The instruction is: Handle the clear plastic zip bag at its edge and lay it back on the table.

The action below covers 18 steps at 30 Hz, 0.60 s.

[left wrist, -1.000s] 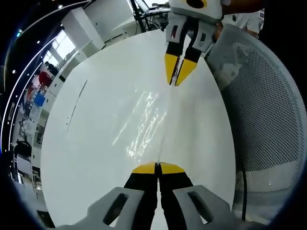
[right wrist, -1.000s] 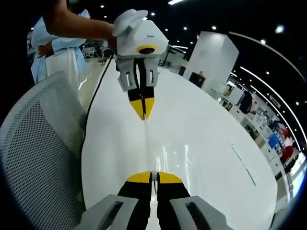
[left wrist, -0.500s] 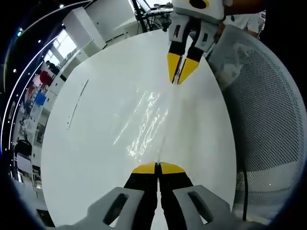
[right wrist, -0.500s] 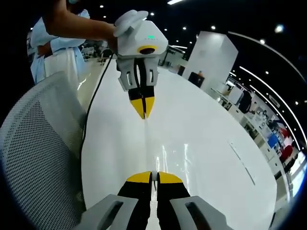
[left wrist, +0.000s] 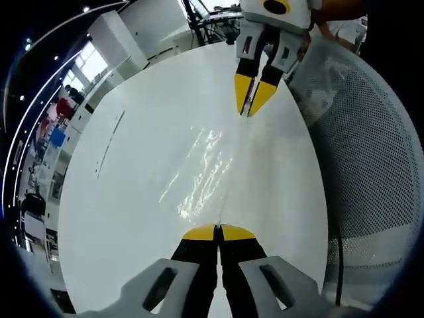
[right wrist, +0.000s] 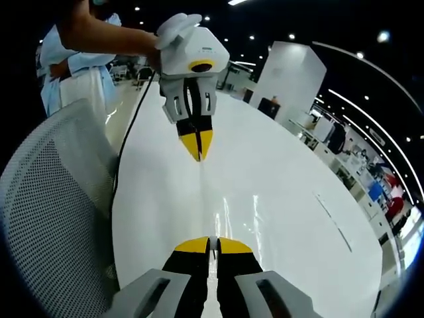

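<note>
The clear plastic zip bag hangs stretched over the white table, visible mainly as glints. My left gripper is shut on its near edge in the left gripper view. At the far edge my right gripper has its yellow tips pinched together on the bag. In the right gripper view the right gripper is shut on the bag at the bottom. The left gripper holds the opposite edge, with a person's hand behind it.
A grey mesh chair stands against the table's edge, also seen as the mesh chair in the right gripper view. A black cable runs along that edge. A person stands behind the left gripper. A thin dark line marks the tabletop.
Both grippers stay shut on the bag's edges. The opposite gripper sits slightly higher and farther in each view, and the bag remains stretched between them.
</note>
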Motion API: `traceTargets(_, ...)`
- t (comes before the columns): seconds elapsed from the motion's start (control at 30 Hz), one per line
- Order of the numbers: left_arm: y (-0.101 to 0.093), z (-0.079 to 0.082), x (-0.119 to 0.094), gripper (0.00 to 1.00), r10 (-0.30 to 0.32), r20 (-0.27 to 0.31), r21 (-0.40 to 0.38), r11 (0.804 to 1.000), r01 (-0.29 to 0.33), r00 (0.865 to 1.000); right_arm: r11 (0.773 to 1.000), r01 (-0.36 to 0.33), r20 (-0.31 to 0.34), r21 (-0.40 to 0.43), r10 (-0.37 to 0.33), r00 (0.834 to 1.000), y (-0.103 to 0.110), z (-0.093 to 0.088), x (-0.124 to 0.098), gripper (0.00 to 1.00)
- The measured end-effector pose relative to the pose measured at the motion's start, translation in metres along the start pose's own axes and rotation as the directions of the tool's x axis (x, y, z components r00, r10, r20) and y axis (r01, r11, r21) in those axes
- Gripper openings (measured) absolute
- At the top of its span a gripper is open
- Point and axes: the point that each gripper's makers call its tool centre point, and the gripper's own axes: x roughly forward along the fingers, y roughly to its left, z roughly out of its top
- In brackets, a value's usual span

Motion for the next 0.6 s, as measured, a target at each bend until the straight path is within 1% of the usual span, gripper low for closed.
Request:
traceTargets(0.03,0.0,0.001,0.0,0.0,0.005,0.003,0.0,1.0,-0.005,1.0,1.0,-0.001,0.0,0.006,0.001,1.0,0.0,-0.001,0.0,0.0)
traceTargets(0.07,-0.001,0.005,-0.001,0.0,0.006,0.014,0.027,1.0,-0.007,1.0,1.0,-0.001,-0.002,0.01,0.001,1.0,0.0,-0.001,-0.001,0.0)
traceTargets(0.1,-0.003,0.005,-0.001,0.0,0.004,0.017,0.037,0.999,-0.005,1.0,1.0,-0.001,-0.013,0.012,0.001,1.0,0.0,-0.004,-0.002,0.0)
traceTargets(0.13,-0.004,0.005,0.0,0.0,0.006,0.015,0.031,1.0,-0.006,1.0,1.0,-0.004,-0.012,0.012,0.004,1.0,0.0,-0.004,-0.002,0.0)
traceTargets(0.2,-0.005,0.006,0.001,0.0,0.004,0.019,0.059,0.998,-0.005,1.0,1.0,-0.008,-0.019,0.019,0.008,1.0,0.0,-0.006,-0.003,0.0)
traceTargets(0.3,-0.007,0.009,0.0,0.0,0.006,0.02,0.067,0.998,-0.007,1.0,1.0,-0.005,-0.021,0.03,0.006,1.0,-0.001,-0.007,-0.005,0.0)
traceTargets(0.4,-0.005,0.007,0.002,0.0,0.008,0.026,0.073,0.997,-0.01,1.0,0.999,-0.003,-0.023,0.034,0.004,1.0,-0.002,-0.008,-0.007,0.0)
traceTargets(0.6,-0.007,0.014,0.001,0.0,0.005,0.035,0.088,0.996,-0.008,0.999,0.999,0.0,-0.023,0.053,0.001,1.0,-0.004,-0.008,-0.009,0.02)
